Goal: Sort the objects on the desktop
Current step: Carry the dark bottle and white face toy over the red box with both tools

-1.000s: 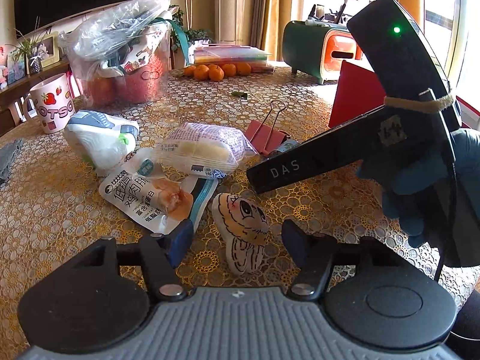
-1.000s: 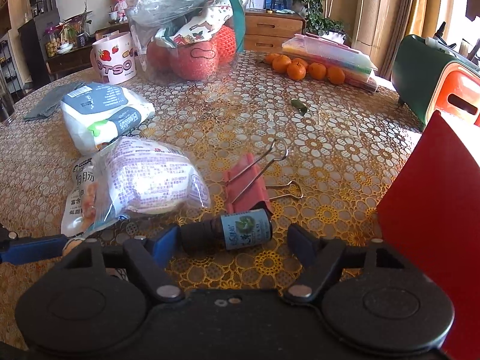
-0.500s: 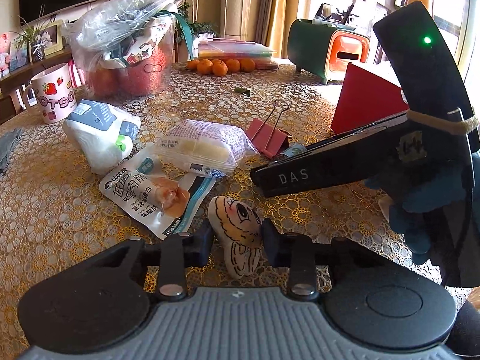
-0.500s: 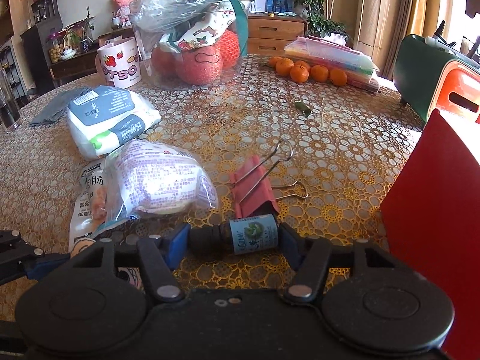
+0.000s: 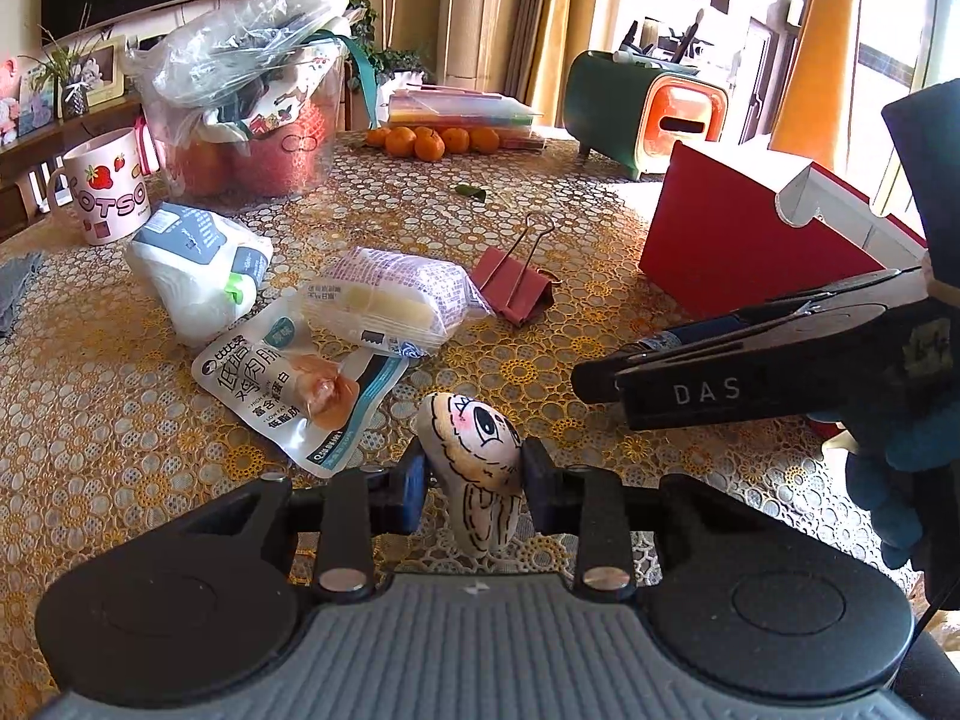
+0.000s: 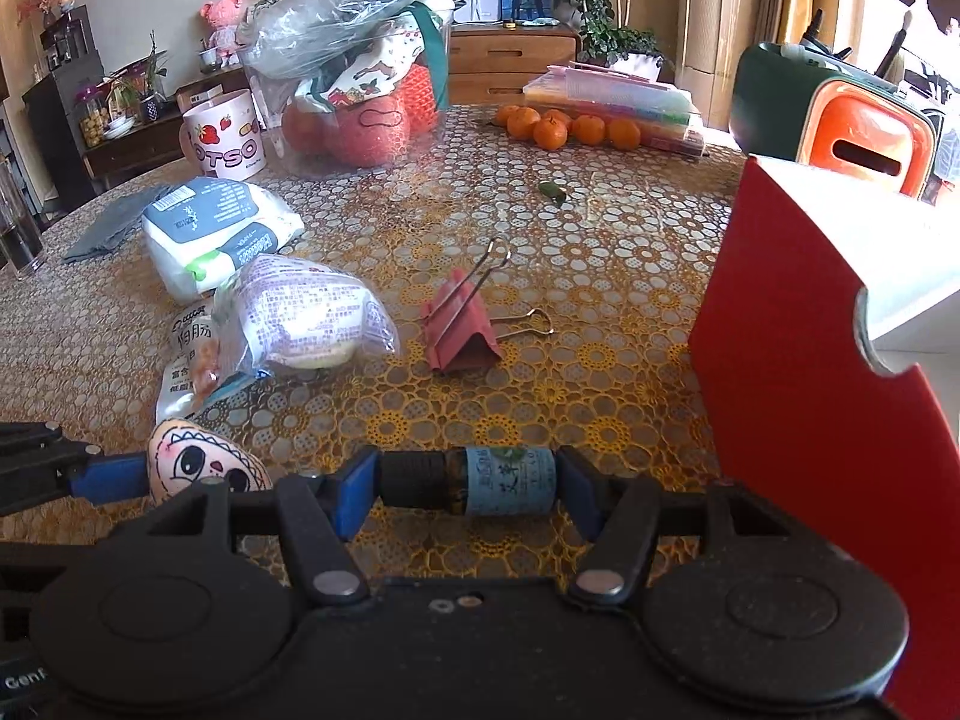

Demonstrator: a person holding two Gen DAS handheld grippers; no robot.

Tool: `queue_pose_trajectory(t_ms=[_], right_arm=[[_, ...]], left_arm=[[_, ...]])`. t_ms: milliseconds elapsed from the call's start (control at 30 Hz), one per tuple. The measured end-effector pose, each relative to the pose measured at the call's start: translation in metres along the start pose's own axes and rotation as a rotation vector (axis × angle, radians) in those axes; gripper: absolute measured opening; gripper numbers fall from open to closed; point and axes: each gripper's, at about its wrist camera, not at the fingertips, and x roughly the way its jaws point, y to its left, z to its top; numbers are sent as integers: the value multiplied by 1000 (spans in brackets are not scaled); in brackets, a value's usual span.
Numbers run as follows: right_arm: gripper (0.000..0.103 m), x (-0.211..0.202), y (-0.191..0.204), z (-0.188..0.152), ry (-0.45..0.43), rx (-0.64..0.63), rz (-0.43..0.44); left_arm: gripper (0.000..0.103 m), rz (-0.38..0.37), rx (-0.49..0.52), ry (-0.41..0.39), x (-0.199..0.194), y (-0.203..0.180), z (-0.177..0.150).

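My left gripper (image 5: pixel 474 477) is shut on a small soft toy with a drawn face (image 5: pixel 480 456), held just above the table; the toy also shows in the right wrist view (image 6: pixel 201 462). My right gripper (image 6: pixel 468 480) is shut on a small dark bottle with a blue label (image 6: pixel 480 480), held lengthwise and lifted off the table beside the red box (image 6: pixel 798 372). The right gripper also shows in the left wrist view (image 5: pixel 750 378). A red binder clip (image 6: pixel 459 330), a purple bread packet (image 6: pixel 306 315), a chicken snack pouch (image 5: pixel 294 381) and a white wipes pack (image 5: pixel 195 264) lie on the table.
An open red box (image 5: pixel 738 246) stands at the right. Farther back are a pink mug (image 5: pixel 111 195), a plastic bag of fruit (image 5: pixel 252 120), several oranges (image 6: pixel 564 126) and a green-and-orange case (image 5: pixel 648 102). A lace cloth (image 6: pixel 600 240) covers the table.
Both grippers closed: the left onto the soft toy, the right onto the bottle. Both then lifted their objects off the table, and the right gripper moved toward the red box.
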Motion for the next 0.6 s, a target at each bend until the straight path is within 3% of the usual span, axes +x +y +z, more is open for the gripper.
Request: queue_pose_trajectory(t_ms=[600], right_arm=[[62, -85, -6, -15, -73, 9, 22]], left_arm=[[31, -8, -42, -53, -50, -16, 10]])
